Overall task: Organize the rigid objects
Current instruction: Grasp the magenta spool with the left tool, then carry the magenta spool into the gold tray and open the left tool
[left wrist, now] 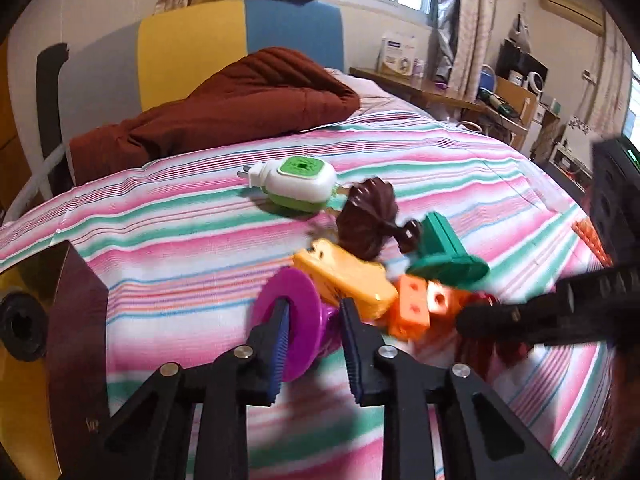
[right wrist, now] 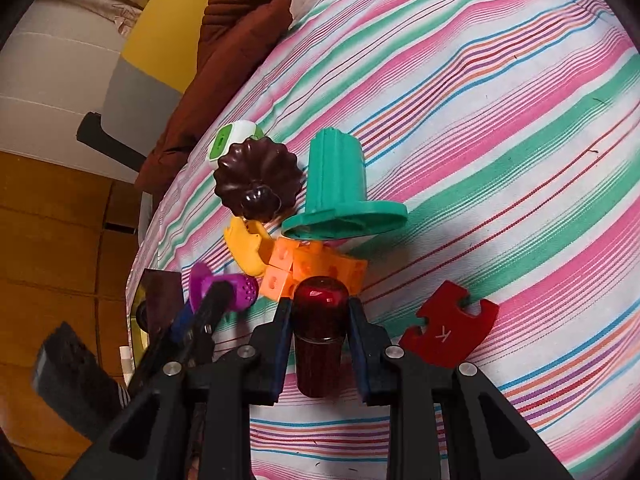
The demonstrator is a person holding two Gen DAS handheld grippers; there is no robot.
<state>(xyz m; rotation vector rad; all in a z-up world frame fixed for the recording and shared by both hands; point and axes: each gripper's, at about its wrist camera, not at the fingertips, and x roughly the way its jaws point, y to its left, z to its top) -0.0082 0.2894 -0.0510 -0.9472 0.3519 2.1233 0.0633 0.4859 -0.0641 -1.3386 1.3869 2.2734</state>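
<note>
We see a cluster of plastic toys on the striped bedsheet (right wrist: pixel 500 92): a purple funnel-shaped piece (left wrist: pixel 294 322), a yellow piece (left wrist: pixel 344 278), orange cubes (right wrist: pixel 310 270), a teal piece with a round flange (right wrist: pixel 342 196) and a dark brown fluted piece (right wrist: pixel 258 178), all touching or just beside each other. Our left gripper (left wrist: pixel 312 332) has its 2 fingers clamped on the purple piece, the disc lying against the left pad. Our right gripper (right wrist: pixel 320 320) has its 2 fingers pressed on a dark red cylinder (right wrist: pixel 320 336), which stands just in front of the orange cubes. A red puzzle-shaped piece marked K (right wrist: pixel 450 330) lies just beside the right finger. Farther back a white and green plug-in device (left wrist: pixel 298 184) rests on the sheet, near a brown quilt (left wrist: pixel 240 104).
</note>
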